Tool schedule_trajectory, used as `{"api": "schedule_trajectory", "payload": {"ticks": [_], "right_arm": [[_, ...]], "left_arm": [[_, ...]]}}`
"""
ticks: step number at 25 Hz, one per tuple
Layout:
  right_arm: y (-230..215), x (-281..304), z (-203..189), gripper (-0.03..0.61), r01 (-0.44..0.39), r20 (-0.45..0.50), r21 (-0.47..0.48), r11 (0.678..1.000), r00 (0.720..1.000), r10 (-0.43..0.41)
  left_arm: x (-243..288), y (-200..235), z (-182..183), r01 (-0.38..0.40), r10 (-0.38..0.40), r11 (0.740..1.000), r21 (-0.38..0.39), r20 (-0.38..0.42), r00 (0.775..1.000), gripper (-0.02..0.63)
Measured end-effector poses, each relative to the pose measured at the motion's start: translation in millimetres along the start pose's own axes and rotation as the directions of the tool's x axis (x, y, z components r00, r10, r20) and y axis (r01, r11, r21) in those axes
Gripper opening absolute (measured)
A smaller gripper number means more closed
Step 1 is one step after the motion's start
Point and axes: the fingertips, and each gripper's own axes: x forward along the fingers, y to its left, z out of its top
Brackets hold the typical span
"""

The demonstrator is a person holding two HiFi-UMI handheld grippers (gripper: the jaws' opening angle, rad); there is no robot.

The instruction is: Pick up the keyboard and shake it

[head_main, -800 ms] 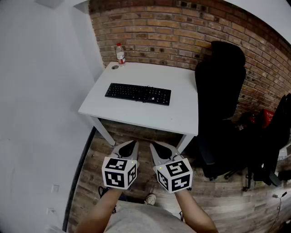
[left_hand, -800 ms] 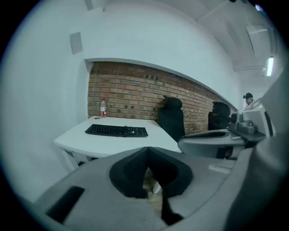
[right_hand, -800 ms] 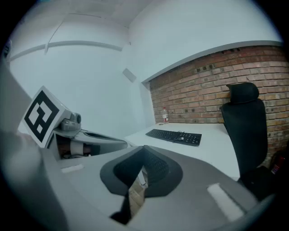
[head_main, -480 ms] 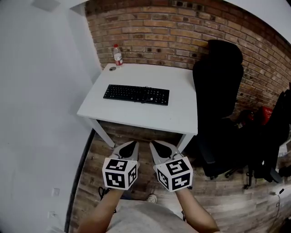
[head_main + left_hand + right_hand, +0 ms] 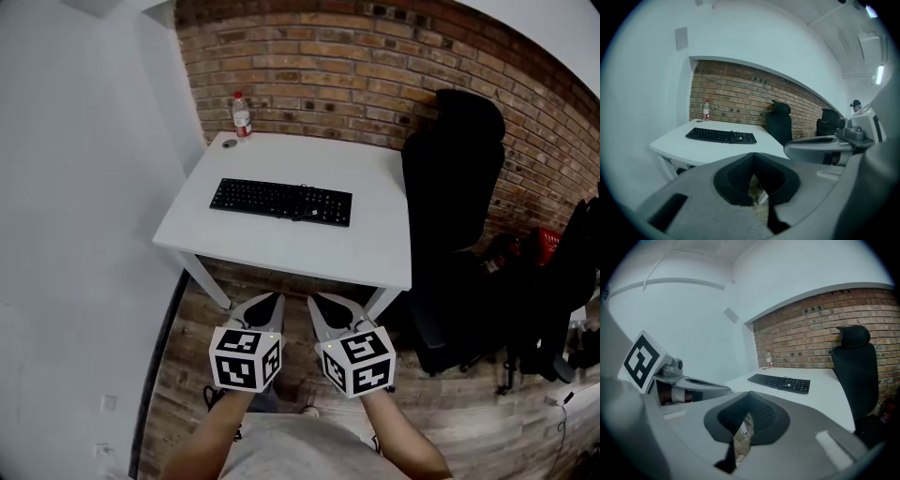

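A black keyboard (image 5: 281, 202) lies flat on the white desk (image 5: 375, 248), its cable bunched on top near the middle; it also shows in the left gripper view as the keyboard (image 5: 721, 136) and in the right gripper view as the keyboard (image 5: 779, 382). My left gripper (image 5: 269, 301) and right gripper (image 5: 319, 302) hover side by side in front of the desk's near edge, well short of the keyboard. Both are shut with nothing between the jaws.
A plastic water bottle (image 5: 242, 114) and a small round cap (image 5: 229, 143) stand at the desk's far left corner by the brick wall. A black office chair (image 5: 455, 187) is right of the desk. Dark bags (image 5: 553, 272) sit on the wooden floor at right.
The head view has shifted slightly, so the desk sits a little lower and nearer. Both grippers hold the same spot, still shut.
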Motion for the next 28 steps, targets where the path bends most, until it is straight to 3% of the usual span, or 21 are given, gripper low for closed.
{"api": "schedule_trajectory", "payload": {"ticks": [11,28], "right_arm": [[-20.6,65.0,6.9,0.011,0.022,-0.054,0.021,1.0,0.998,-0.021],[-35.2,174.4,47.0,0.011,0.147,-0.109,0.05,0.988,0.984,-0.141]], "left_arm": [[47.2,50.2,19.4,0.03,-0.031,0.999,-0.026,-0.027,0.999,-0.009],[111.7,143.6,69.0,0.162,-0.165,0.986,-0.04,-0.065,0.984,-0.009]]}}
